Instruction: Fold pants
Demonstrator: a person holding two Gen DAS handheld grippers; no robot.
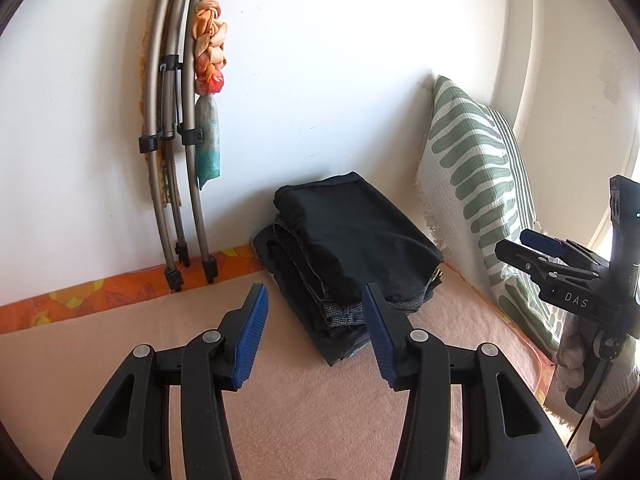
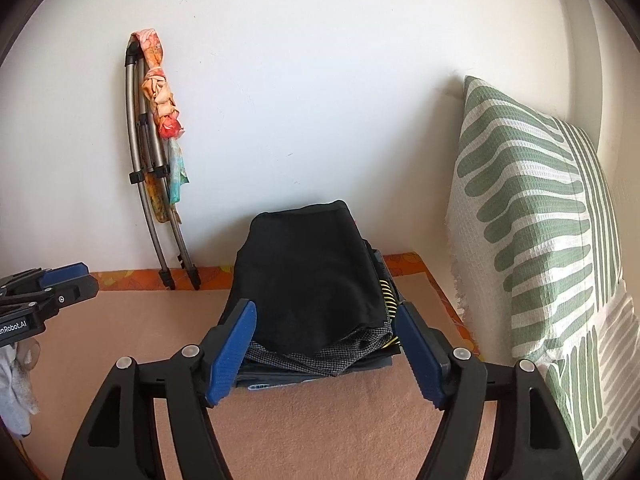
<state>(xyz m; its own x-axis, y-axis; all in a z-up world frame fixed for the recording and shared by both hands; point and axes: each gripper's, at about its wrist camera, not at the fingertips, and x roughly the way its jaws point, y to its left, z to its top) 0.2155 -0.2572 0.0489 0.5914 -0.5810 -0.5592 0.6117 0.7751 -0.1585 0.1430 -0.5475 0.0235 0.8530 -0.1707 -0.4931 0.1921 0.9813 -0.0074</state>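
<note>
left wrist view: left gripper (image 1: pixel 316 336) in front, blue pads spread wide, nothing between them, above the peach blanket (image 1: pixel 120 344)
right wrist view: right gripper (image 2: pixel 326 354) spread wide, a pad on either side of the near end of the stack, not pinching it
pants: black folded pants (image 2: pixel 308 272) on top of a pile of folded dark clothes (image 2: pixel 332 354), at the far right corner of the blanket
right edge: green-striped pillow (image 2: pixel 532 216) standing against the wall
far edge: folded metal stand (image 2: pixel 140 160) with an orange scarf (image 2: pixel 160 96), leaning on the wall
</note>
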